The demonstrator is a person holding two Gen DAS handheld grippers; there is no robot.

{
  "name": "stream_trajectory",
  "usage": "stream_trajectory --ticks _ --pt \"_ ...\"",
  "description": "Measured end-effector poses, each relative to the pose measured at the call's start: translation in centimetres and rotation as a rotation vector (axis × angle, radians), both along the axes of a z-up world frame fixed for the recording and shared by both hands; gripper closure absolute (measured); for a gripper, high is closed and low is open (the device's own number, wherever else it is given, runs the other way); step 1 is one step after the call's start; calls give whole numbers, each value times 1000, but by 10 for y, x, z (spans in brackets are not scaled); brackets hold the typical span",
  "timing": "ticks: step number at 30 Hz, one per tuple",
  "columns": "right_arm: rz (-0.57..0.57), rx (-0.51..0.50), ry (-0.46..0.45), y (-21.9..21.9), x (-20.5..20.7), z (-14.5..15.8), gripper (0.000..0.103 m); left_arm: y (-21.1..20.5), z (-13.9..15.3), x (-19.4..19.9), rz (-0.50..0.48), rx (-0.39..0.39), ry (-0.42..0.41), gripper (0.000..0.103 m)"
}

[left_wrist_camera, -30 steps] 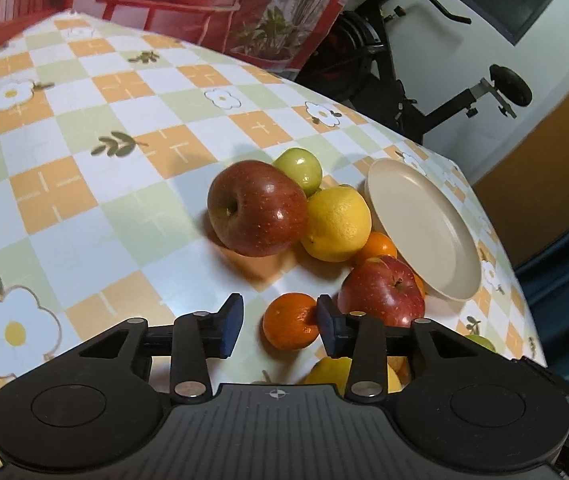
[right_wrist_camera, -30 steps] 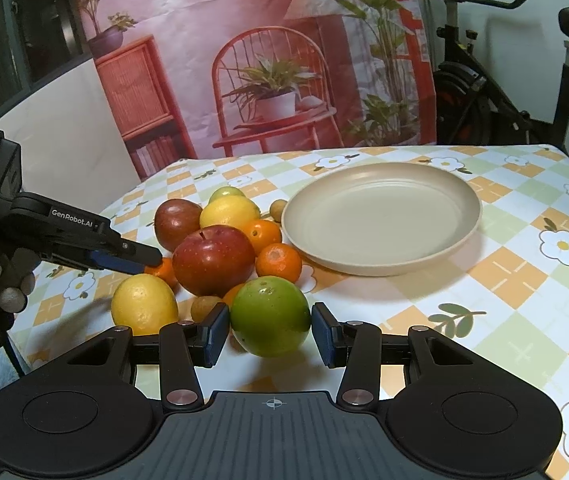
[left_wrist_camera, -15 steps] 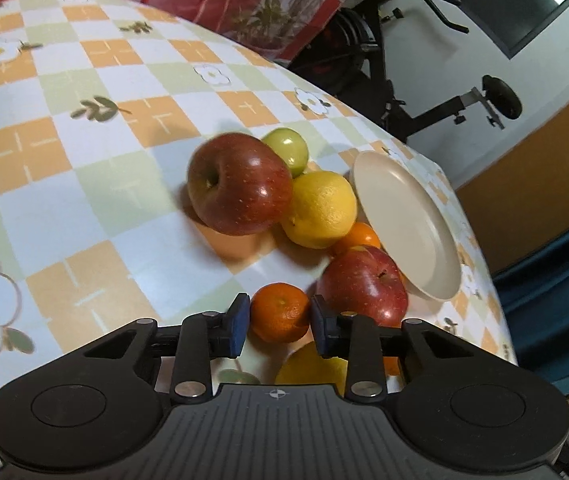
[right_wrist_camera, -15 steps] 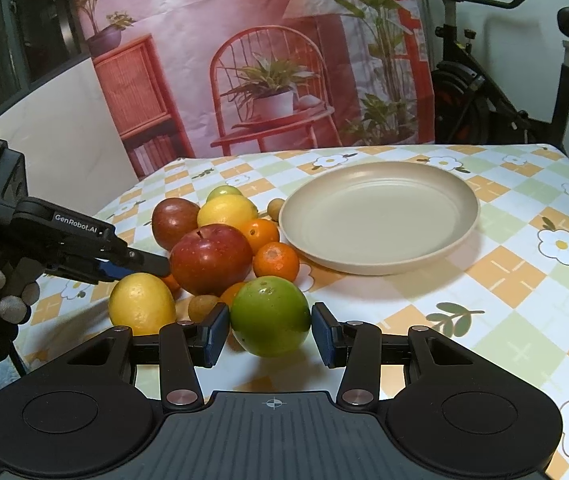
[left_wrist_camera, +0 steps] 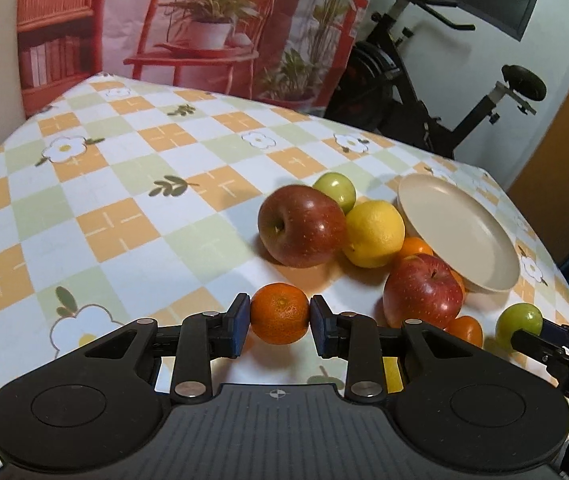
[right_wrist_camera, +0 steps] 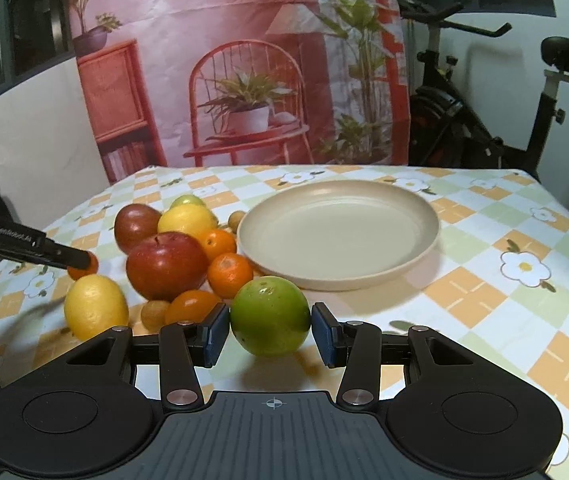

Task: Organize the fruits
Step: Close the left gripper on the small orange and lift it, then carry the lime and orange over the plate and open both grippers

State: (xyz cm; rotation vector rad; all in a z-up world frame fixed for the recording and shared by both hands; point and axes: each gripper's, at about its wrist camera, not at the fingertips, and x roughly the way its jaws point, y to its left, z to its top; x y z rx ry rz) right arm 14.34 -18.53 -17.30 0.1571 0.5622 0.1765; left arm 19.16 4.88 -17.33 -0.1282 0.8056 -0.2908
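The left tongs (left_wrist_camera: 280,314) pinch a mandarin (left_wrist_camera: 280,313) above the bench (left_wrist_camera: 124,184). The right tongs (right_wrist_camera: 270,330) clasp a green fruit (right_wrist_camera: 270,315) (pads touching both sides). Best carry each level to the plate (right_wrist_camera: 416,258), releasing low.

A checked table (right_wrist_camera: 484,280) with flower prints – behind it hangs a backdrop (right_wrist_camera: 244,60) picturing a red chair and plants, beside an exercise bike (left_wrist_camera: 444,92).
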Motion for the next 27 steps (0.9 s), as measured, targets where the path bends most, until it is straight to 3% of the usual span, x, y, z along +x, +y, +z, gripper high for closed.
stream_trajectory --ticks 12,27 --pt "2 21 -41 -5 0 11 61 -20 33 -6 -35 35 -101 69" --pt "3 0 -181 -47 38 74 61 -90 97 11 -173 42 -268 69"
